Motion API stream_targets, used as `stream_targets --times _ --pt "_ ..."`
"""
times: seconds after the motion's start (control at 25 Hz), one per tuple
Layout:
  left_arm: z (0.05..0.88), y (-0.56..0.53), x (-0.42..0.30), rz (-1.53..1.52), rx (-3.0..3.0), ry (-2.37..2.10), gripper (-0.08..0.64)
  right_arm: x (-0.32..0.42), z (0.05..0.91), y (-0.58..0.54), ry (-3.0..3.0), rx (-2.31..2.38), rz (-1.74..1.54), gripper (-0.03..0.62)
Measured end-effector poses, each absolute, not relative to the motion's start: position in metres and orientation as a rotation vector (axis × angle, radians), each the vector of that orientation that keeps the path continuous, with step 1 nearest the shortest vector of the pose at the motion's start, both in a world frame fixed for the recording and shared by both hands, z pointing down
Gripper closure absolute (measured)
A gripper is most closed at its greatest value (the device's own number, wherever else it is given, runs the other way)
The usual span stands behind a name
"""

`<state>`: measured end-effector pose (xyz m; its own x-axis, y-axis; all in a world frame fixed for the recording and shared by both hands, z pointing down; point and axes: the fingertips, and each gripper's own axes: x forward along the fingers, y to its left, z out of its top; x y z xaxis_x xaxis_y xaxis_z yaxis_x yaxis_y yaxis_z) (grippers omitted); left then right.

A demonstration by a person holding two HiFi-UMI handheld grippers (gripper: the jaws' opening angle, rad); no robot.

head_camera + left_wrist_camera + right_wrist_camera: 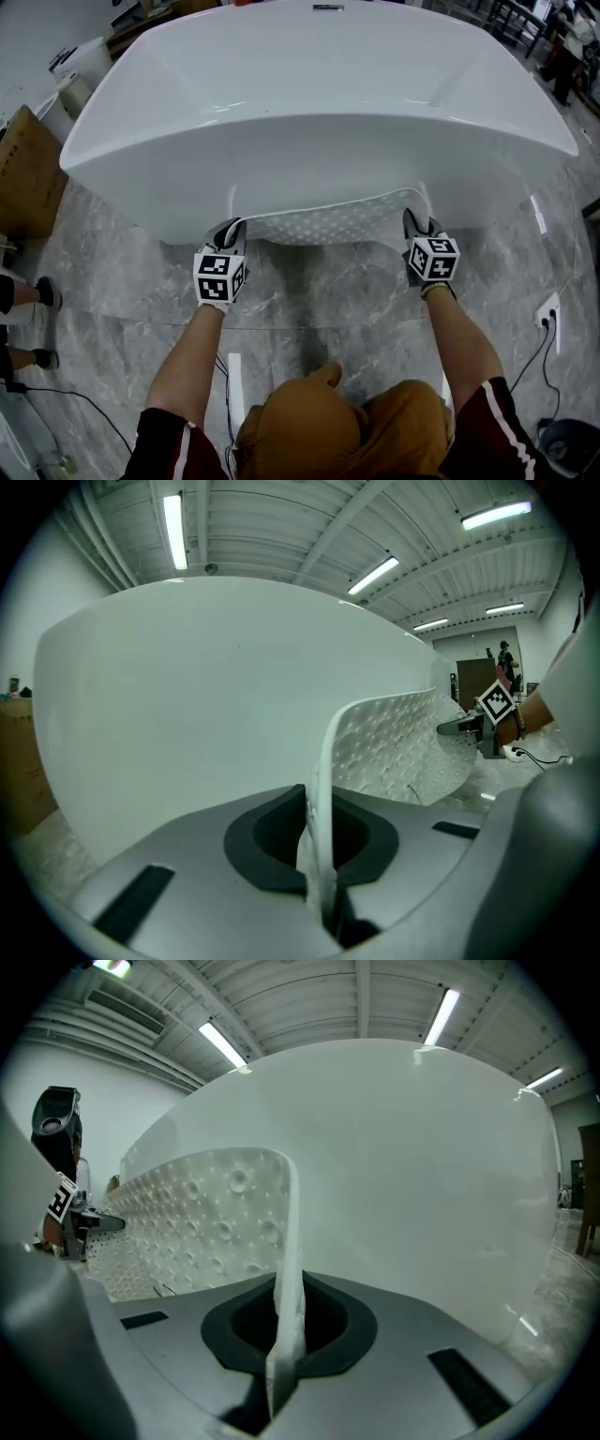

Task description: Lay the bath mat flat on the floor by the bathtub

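A white bath mat (328,221) with small suction cups is stretched between my two grippers, hanging just in front of the white bathtub (319,103) and above the grey marble floor (319,291). My left gripper (228,237) is shut on the mat's left corner; in the left gripper view the mat's edge (319,789) runs up from between the jaws. My right gripper (414,228) is shut on the right corner, and the mat (286,1269) rises out of its jaws in the right gripper view. The mat's underside faces me and sags in the middle.
The tub's side wall (187,705) stands close ahead of both grippers. A cardboard box (23,173) sits at the left, a person's shoes (42,295) beside it. A floor socket with a cable (546,314) lies at the right. A white bin (80,61) stands back left.
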<state>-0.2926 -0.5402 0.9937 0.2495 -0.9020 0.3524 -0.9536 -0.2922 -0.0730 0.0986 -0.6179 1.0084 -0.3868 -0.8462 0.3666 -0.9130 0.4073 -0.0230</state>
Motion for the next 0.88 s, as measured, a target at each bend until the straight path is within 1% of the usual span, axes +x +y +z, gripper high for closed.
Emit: stream_targets --times 0.4,0.52,0.72,0.88 --pt "1.009 -0.549 -0.287 0.499 2.363 -1.767 0.537 0.102 1.005 -0.635 -2.384 1.517 0.302 0.558" --pt "1.017 -0.544 -0.284 0.550 2.385 -1.772 0.537 0.102 1.022 -0.627 -2.371 1.469 0.317 0.558" --pt "1.030 -0.523 -0.270 0.548 2.425 -1.676 0.537 0.117 1.051 -0.605 -2.365 1.451 0.473 0.558" --pt "1.045 -0.505 -0.262 0.590 2.430 -1.575 0.537 0.121 1.070 -0.582 -2.325 1.313 0.470 0.558"
